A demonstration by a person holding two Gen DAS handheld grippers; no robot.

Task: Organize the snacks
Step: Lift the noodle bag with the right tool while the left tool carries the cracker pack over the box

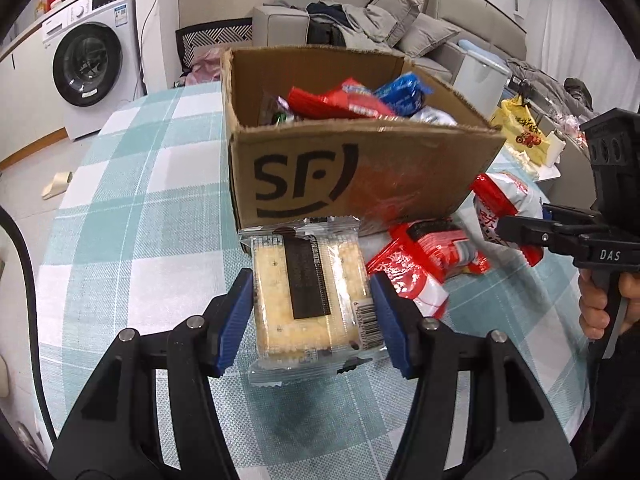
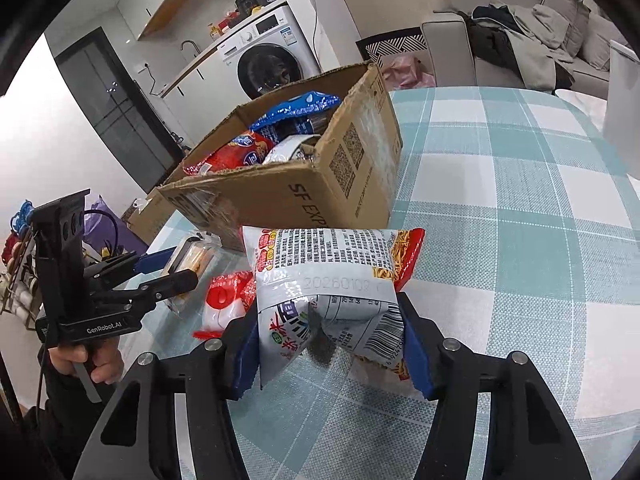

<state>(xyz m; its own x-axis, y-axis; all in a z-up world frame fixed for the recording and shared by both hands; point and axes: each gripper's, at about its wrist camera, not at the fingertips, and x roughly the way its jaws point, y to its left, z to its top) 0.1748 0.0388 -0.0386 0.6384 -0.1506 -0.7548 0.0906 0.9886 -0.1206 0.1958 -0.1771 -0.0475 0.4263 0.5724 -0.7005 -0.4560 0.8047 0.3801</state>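
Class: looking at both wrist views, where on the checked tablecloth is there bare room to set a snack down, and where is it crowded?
Bare cloth lies left of the cardboard box and right of it in the right wrist view. Crowded: the strip before the box, where the red packet lies between the cracker pack and noodle bag.

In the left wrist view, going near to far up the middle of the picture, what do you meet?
Left gripper, shut on the clear-wrapped pale cracker packet → brown cardboard box printed SF → red and blue snack bags inside it → grey sofa piled with clothes.
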